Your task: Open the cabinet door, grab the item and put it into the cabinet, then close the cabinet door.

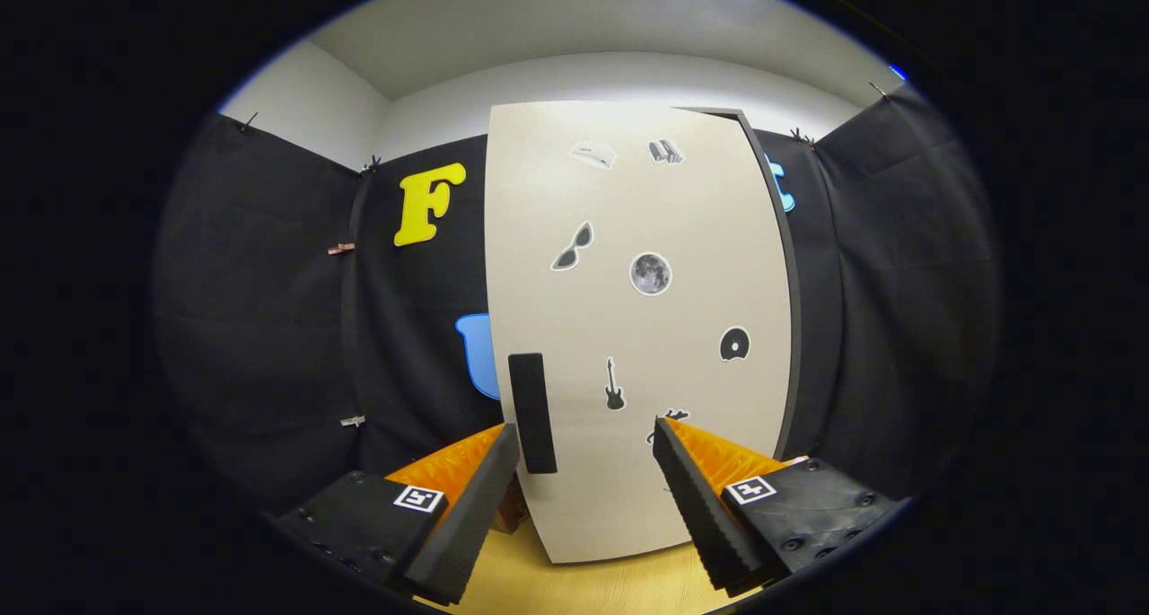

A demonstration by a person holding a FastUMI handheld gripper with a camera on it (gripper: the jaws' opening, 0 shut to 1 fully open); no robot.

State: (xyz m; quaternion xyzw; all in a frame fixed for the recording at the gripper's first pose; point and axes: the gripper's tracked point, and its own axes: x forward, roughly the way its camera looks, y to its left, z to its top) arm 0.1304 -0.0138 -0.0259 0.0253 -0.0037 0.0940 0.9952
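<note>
Black cloth (269, 328) hangs around the booth on all sides, clipped along its upper edge to a pale wall (574, 85) under a white ceiling (574, 13), and a light wooden counter (583, 588) shows at the bottom centre of the frame.

The cabinet (790, 328) stands upright on the counter in the middle of the frame, its long axis vertical. Its cream door (628, 328) faces the camera and covers nearly the whole front; a thin dark edge of the cabinet body shows along the door's right side and top right corner. Whether the door is fully shut or slightly ajar cannot be told. A dark, narrow handle (531, 412) is fixed upright near the door's lower left edge, its long axis also vertical.

Small stickers dot the door: sunglasses (573, 247) left of centre, a moon (650, 273) just right of them, a disc (734, 344) lower right, a guitar (614, 385) below the moon, and two pale ones (628, 153) near the top.

The gripper (585, 440) is at the lower centre, its fingers (485, 489) wide apart and holding nothing. The left fingertip lies just beside the lower end of the handle, on its left; contact cannot be judged. The right fingertip sits in front of the door's lower middle, well right of the handle. A small brownish object (513, 512) peeks out behind the left finger at the door's lower left corner; what it is cannot be told.
</note>
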